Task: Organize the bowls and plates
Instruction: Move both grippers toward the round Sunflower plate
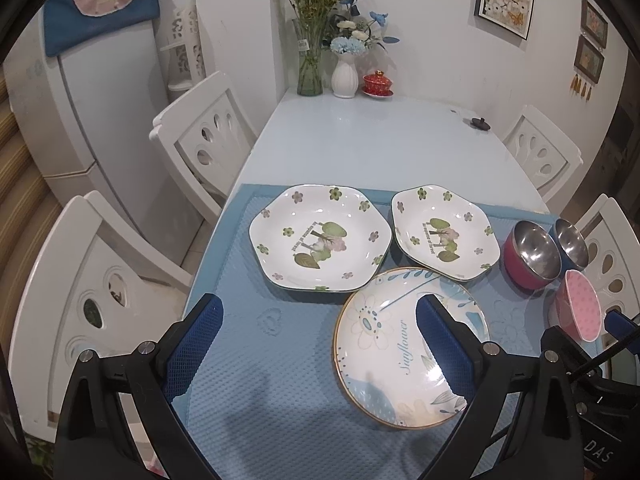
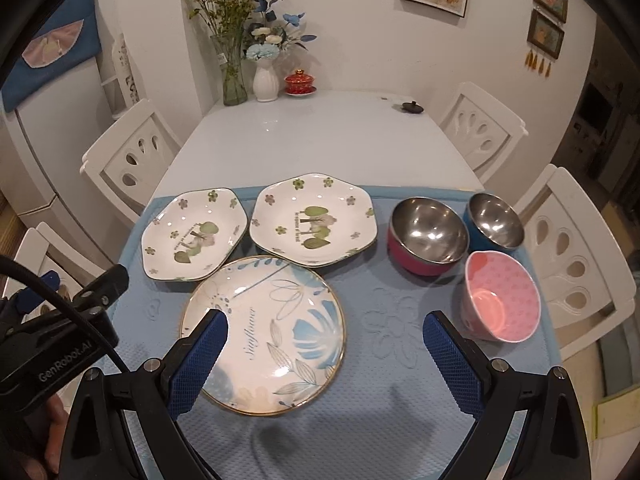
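Both grippers, left gripper (image 1: 320, 344) and right gripper (image 2: 326, 354), hover spread wide and empty above the blue mat (image 2: 392, 420), likely poised to start sorting. Ahead of the right one lies the round plate (image 2: 272, 336), two hexagonal plates (image 2: 314, 224) beyond; three bowls (image 2: 428, 232) cluster to its right.

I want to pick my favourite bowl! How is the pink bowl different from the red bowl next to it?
The pink bowl is pink inside with a dotted pattern; the red bowl is shiny bare metal inside. The pink bowl sits nearer the right claw; the red bowl is farther back, beside a blue bowl. Both stand upright and empty on the blue mat.
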`<state>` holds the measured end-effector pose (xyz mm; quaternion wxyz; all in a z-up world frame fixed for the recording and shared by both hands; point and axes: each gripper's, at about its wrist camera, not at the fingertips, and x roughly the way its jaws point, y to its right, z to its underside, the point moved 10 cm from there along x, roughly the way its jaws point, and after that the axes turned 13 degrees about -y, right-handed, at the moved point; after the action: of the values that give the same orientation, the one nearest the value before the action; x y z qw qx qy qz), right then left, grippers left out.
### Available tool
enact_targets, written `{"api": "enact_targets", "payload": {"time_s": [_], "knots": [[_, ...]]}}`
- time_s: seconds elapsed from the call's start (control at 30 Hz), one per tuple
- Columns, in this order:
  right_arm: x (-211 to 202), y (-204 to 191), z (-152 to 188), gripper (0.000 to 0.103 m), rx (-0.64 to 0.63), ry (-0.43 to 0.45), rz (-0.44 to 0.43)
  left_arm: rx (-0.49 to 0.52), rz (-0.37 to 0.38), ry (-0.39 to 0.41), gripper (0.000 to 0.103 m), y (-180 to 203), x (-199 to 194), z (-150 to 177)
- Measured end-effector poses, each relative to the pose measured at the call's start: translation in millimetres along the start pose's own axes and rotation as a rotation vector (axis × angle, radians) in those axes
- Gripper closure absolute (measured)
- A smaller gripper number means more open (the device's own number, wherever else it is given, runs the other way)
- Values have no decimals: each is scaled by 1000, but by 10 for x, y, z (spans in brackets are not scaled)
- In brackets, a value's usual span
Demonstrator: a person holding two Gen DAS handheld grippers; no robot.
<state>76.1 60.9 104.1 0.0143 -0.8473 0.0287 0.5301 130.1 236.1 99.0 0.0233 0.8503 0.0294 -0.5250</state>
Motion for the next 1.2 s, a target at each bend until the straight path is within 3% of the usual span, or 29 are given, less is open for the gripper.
{"api": "enact_targets", "payload": {"time_s": [0.53, 0.97, 1.2], "knots": [[180, 59, 30, 6, 1, -29, 75, 6, 12, -26, 6, 8, 107, 22], [164, -14, 12, 6, -29, -8, 53, 16, 13, -32, 6, 44, 124, 42], [313, -30, 80, 6, -31, -76, 48, 16, 10, -36, 6, 41, 157, 46]]}}
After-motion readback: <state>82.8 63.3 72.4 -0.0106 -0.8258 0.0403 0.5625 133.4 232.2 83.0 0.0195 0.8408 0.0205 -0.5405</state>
